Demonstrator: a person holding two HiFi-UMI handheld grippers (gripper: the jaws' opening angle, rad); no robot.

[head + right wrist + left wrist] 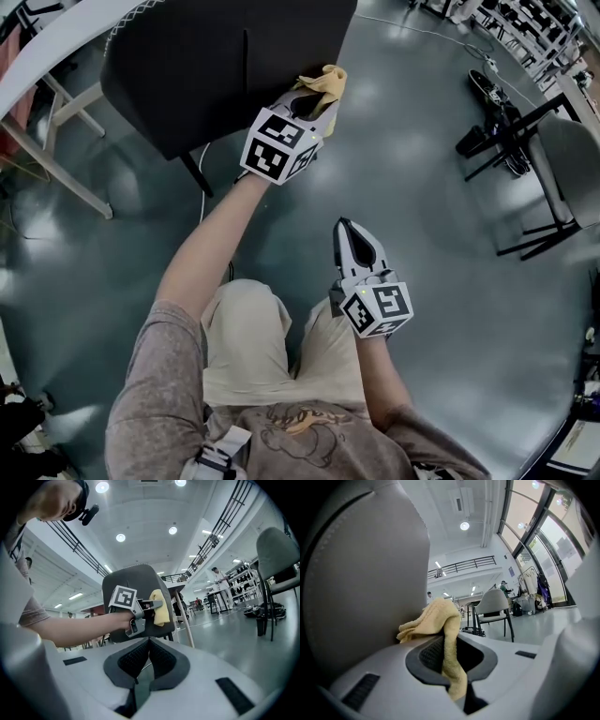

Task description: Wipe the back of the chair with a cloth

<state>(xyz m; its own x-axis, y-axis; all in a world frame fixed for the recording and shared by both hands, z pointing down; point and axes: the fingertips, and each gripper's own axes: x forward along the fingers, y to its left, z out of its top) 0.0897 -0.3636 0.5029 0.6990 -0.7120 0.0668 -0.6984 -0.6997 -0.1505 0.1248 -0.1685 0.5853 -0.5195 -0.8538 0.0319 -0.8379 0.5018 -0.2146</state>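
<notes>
The dark grey chair back [225,66] fills the top of the head view. A yellow cloth [323,84] is pressed against its right edge, held by my left gripper [314,105], which is shut on the cloth. In the left gripper view the cloth [440,620] hangs between the jaws beside the chair back [361,573]. The right gripper view shows the chair [136,583], the cloth [159,606] and the left gripper [152,605] from behind. My right gripper [349,236] hangs lower, near my legs, shut with nothing in it.
A white table [56,37] with wooden legs stands at the upper left. A second chair with black legs [553,169] and a black floor stand [492,117] are at the right. A cable [412,26] lies across the grey floor.
</notes>
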